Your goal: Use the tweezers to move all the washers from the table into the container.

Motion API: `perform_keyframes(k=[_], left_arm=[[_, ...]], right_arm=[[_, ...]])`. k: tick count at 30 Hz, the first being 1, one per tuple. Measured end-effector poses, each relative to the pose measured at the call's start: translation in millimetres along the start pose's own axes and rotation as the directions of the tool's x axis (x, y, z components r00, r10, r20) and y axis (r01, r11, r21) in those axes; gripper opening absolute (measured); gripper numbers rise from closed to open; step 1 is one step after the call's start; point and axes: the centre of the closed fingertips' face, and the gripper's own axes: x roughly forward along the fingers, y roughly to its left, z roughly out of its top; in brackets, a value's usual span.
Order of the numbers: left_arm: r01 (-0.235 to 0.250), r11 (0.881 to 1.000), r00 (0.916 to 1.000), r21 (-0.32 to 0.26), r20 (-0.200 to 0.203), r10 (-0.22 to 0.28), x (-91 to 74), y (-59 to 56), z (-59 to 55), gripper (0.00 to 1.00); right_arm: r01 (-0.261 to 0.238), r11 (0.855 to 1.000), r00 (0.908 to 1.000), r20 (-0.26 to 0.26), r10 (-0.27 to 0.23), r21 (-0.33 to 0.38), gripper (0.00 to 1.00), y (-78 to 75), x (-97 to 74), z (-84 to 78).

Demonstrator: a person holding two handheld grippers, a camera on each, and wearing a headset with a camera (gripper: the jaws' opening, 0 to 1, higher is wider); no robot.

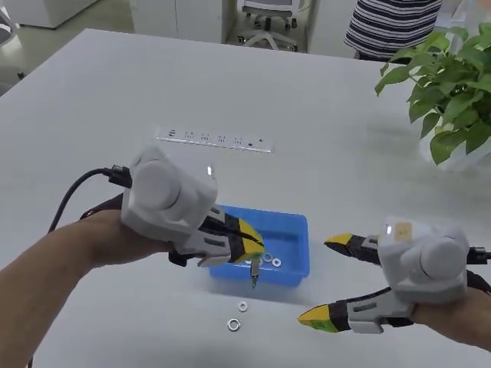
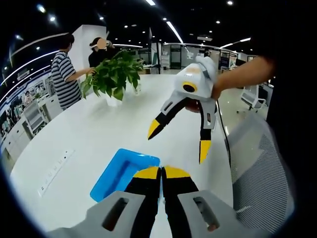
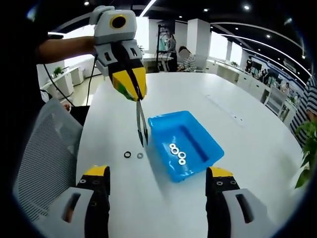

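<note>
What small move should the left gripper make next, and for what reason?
Probably lower the tweezers, clamped in the left gripper, onto the nearer washer on the table. Three washers lie in the blue container, two more lie on the table beside it, and the tweezer tips seem empty, hanging just above those two.

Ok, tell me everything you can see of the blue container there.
The blue container is a shallow, open rectangular tray, plastic by its look, with sloped walls and rounded corners. It sits level on the white table, with three washers lying loose on its floor. The tweezers held by the left gripper hang tip-down by one long side; whether they touch it is unclear.
</note>
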Motion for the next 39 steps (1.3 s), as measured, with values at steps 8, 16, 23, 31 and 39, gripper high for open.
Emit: perform_keyframes(k=[8,16,23,31,39], left_arm=[[0.001,1.0,0.9998,-0.004,-0.021,-0.001,0.9,-3.4,-13.3,0.05],[-0.002,1.0,0.9992,-0.005,-0.04,0.001,4.5,-4.3,-23.4,0.05],[-0.001,1.0,0.9989,-0.011,-0.047,0.001,8.2,-5.2,-32.9,0.05],[0.003,1.0,0.9989,-0.015,-0.047,-0.004,13.8,-6.6,-39.6,0.05],[-0.002,1.0,0.9989,-0.011,-0.047,0.001,16.1,-4.9,-41.2,0.05]], right_arm=[[0.007,1.0,1.0,-0.003,-0.007,0.003,0.9,6.2,1.3,-6.2],[0.01,0.999,0.9999,0.009,-0.01,0.04,1.0,12.1,1.2,-7.8],[-0.005,0.998,1.0,-0.002,0.005,0.058,1.0,20.2,2.7,-11.8],[-0.006,0.999,0.9999,-0.012,0.007,0.054,1.0,25.1,3.2,-14.3],[-0.012,0.998,0.9998,-0.016,0.013,0.056,1.0,28.4,3.8,-16.7]])
